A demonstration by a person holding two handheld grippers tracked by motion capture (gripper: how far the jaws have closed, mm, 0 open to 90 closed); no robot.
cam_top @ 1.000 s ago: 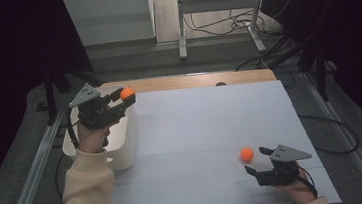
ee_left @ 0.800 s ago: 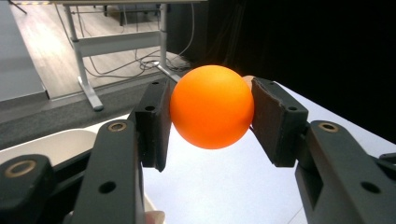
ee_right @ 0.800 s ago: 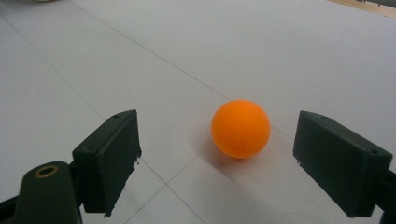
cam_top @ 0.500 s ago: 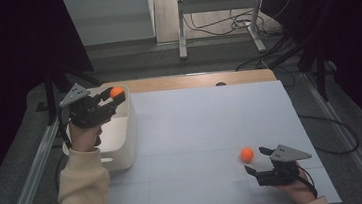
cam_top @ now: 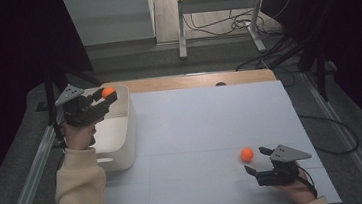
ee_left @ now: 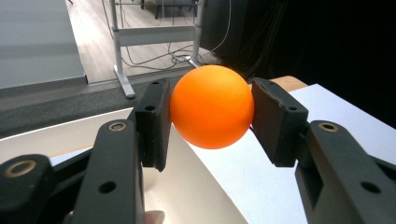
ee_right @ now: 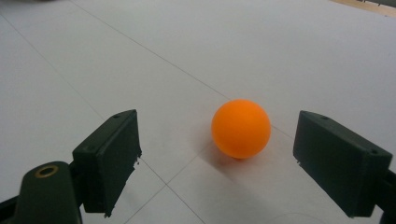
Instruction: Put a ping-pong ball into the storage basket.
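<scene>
My left gripper (cam_top: 107,96) is shut on an orange ball (cam_top: 108,92), held in the air over the white bin (cam_top: 123,147) at the table's left side. In the left gripper view both pads press the ball (ee_left: 212,106) from either side, with the bin's wall (ee_left: 56,135) below. A second orange ball (cam_top: 247,154) lies on the white table sheet near the front right. My right gripper (cam_top: 256,161) rests low just beside it, open. In the right gripper view this ball (ee_right: 241,128) sits a little ahead of the wide-apart jaws, touching neither.
The white sheet (cam_top: 207,129) covers the table, with a wooden strip (cam_top: 202,80) along its far edge. Metal rails (cam_top: 30,172) run down both sides. A desk frame (cam_top: 220,8) and cables (cam_top: 212,26) lie on the floor beyond.
My left hand has carried its ball leftward, from the bin's inner edge to a spot over the bin. The right gripper and its ball have stayed where they were.
</scene>
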